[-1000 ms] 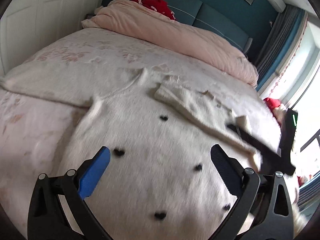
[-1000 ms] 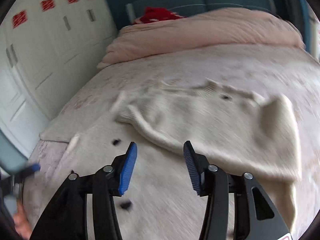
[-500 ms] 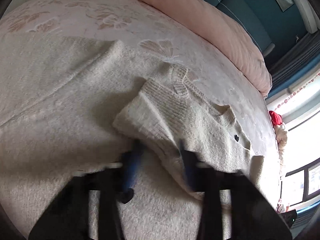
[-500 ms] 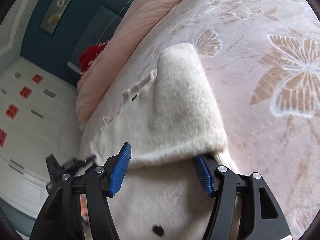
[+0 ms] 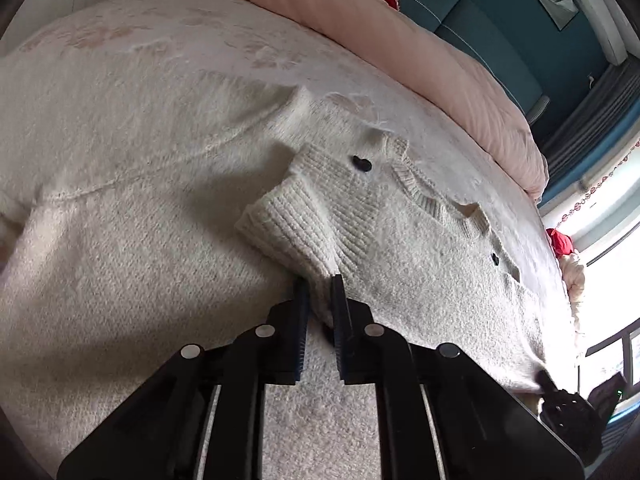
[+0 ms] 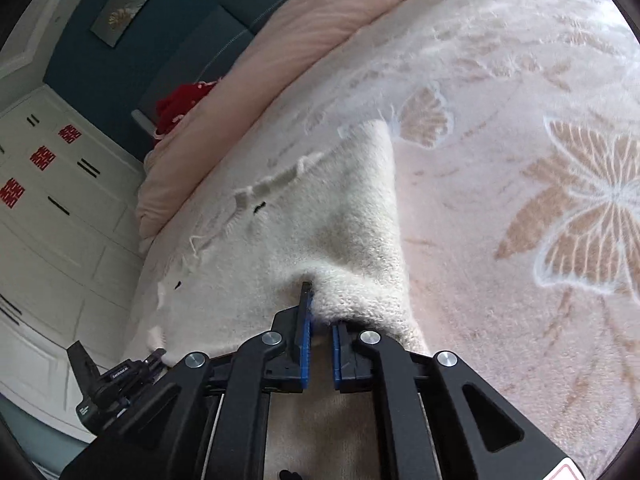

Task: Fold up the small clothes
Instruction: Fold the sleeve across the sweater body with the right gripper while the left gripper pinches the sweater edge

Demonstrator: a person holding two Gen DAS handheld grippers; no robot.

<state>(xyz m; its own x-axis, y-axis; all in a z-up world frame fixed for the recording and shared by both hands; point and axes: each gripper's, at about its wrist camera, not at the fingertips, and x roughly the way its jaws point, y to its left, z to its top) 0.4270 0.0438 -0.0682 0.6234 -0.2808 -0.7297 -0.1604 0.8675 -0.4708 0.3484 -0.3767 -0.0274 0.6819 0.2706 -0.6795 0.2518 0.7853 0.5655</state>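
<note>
A cream fuzzy knit sweater [image 5: 168, 216] with small black dots lies spread on the bed. One sleeve is folded across its body, with the ribbed cuff [image 5: 288, 220] on top. My left gripper [image 5: 320, 292] is shut on the sleeve's edge just below the cuff. In the right wrist view my right gripper [image 6: 320, 312] is shut on the folded edge of the sweater [image 6: 320, 216] near its right side. The left gripper [image 6: 116, 380] also shows at the lower left there.
The bed has a pink bedspread [image 6: 560, 200] with butterfly patterns. A rolled pink duvet [image 5: 400, 28] lies along the far side by a teal headboard [image 5: 500, 20]. White wardrobe doors [image 6: 48, 208] stand left. A window [image 5: 608, 280] is to the right.
Both grippers went from open to shut on the sweater. The left closed on the folded sleeve by its cuff, the right on the folded edge at the sweater's right side.
</note>
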